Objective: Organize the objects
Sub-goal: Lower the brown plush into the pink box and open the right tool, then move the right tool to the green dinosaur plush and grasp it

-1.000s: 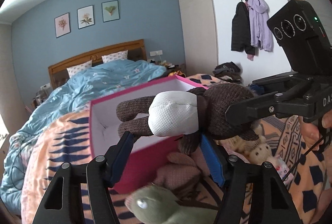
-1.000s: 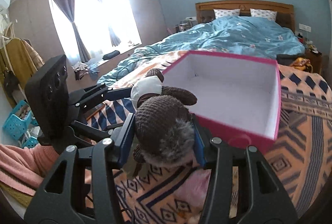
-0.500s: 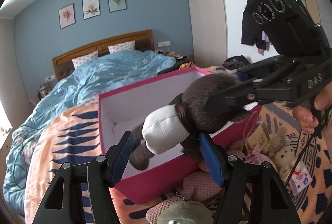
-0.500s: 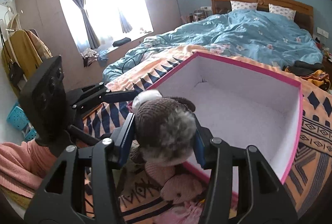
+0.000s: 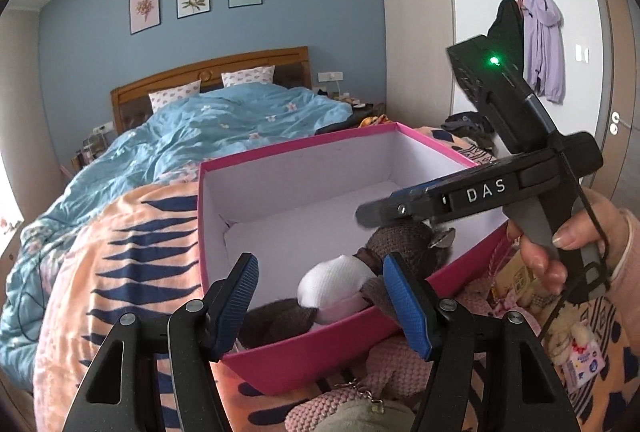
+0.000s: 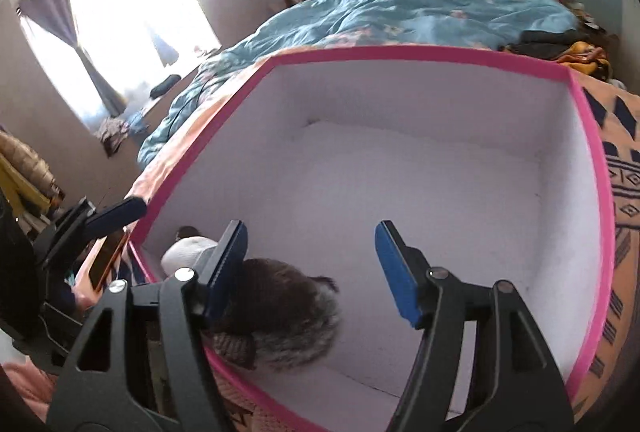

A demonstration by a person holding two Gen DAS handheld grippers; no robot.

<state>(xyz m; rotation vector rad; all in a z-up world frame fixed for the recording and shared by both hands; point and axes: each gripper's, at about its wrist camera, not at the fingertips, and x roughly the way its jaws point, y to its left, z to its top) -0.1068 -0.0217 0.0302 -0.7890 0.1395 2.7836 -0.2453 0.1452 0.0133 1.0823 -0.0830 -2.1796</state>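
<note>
While the brown plush toy [image 5: 360, 272] lies in the near corner of the pink box [image 5: 280, 352] on the bed, much white floor stays free. The right hand-held gripper [image 6: 310, 264], jaws opening, has nothing between its pads; the left hand-held gripper [image 5: 320, 296] is parted and empty. Only the left view shows loose plush toys [image 5: 360, 400] outside the near wall.

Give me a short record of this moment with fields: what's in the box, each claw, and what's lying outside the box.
box: pink box, white inside, on patterned blanket
contents: brown plush toy lying at the near wall
left claw: open, holding nothing
right claw: jaws opening over the box, toy below and free of the pads
outside: pink knitted toy beside the box front
</note>
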